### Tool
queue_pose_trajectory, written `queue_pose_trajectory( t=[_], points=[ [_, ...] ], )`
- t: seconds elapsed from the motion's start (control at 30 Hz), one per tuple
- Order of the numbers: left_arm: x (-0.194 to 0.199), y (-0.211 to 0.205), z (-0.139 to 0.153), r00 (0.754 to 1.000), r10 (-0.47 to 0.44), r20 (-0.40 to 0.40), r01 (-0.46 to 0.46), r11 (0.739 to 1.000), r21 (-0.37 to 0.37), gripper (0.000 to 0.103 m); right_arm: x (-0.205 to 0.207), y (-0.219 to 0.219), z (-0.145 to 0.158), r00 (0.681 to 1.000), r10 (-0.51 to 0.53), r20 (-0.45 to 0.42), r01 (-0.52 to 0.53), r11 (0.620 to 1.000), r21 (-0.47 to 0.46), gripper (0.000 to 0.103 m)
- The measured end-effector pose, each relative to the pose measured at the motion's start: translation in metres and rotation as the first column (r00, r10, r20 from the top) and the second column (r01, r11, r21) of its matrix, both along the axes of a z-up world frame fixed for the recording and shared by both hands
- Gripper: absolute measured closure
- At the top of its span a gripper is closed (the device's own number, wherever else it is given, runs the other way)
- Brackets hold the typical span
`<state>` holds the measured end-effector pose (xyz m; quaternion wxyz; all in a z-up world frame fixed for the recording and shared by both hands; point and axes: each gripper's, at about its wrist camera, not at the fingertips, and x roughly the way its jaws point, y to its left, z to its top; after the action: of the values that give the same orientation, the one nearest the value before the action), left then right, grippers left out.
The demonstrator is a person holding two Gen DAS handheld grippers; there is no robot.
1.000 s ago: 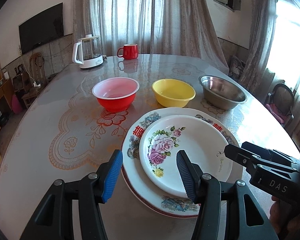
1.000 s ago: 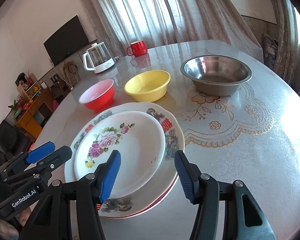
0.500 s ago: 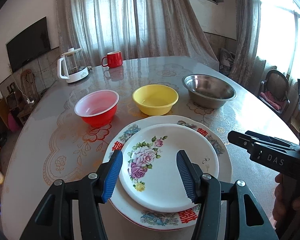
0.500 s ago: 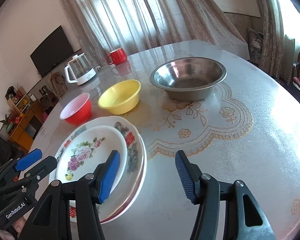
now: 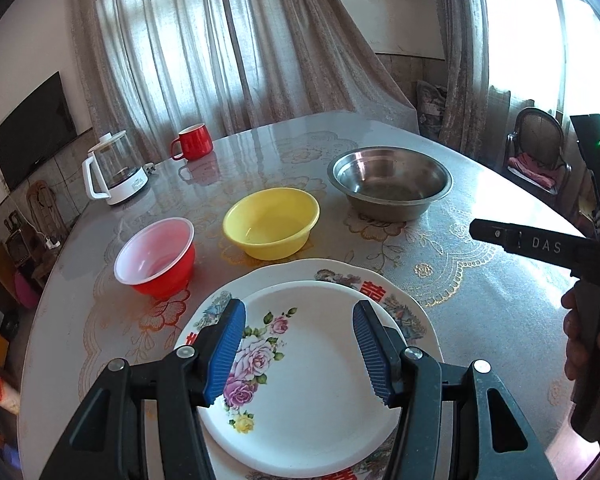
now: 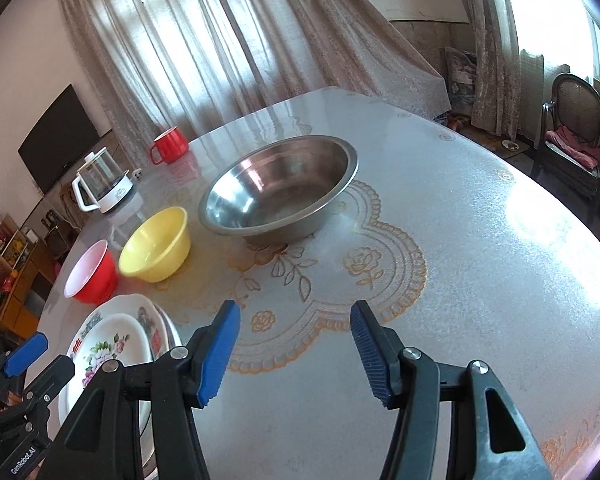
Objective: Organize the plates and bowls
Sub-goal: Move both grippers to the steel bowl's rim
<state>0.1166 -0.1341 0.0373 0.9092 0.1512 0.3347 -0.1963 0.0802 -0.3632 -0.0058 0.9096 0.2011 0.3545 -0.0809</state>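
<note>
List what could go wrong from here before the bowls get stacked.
1. The small floral plate sits loose on the larger plate; the open left gripper hovering over it could nudge it sideways.
2. The red bowl and yellow bowl stand close together, so grabbing one may bump the other.
3. The steel bowl on the glossy table might slide.
</note>
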Motion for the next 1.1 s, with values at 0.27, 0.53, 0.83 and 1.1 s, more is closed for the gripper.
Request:
queue_pose_trajectory(
  t=[0.27,0.53,0.83,1.1],
  points=[
    [0.005,-0.017,0.0,0.999,-0.032,0.008,0.032,0.999,0.025,0.046,0.015,-0.026,0.005,0.999,-0.04,0.019,0.04,0.999,0.009,0.045],
    [0.018,-0.031,-0.004,0.996,-0.064,-0.056,0.064,0.998,-0.003,0.046,0.037,-0.047,0.008,0.998,-0.06,0.034,0.06,0.998,0.002,0.042],
    [0.057,-0.04,-0.005,0.983,-0.073,-0.166,0.053,0.991,-0.12,0.046,0.085,-0.073,0.005,0.996,-0.087,0.021,0.087,0.996,0.026,0.04],
    [0.114,-0.067,0.006,0.975,-0.107,-0.194,0.071,0.98,-0.187,0.046,0.124,-0.067,-0.014,0.995,-0.07,-0.073,0.064,0.995,-0.081,0.04]
  ],
)
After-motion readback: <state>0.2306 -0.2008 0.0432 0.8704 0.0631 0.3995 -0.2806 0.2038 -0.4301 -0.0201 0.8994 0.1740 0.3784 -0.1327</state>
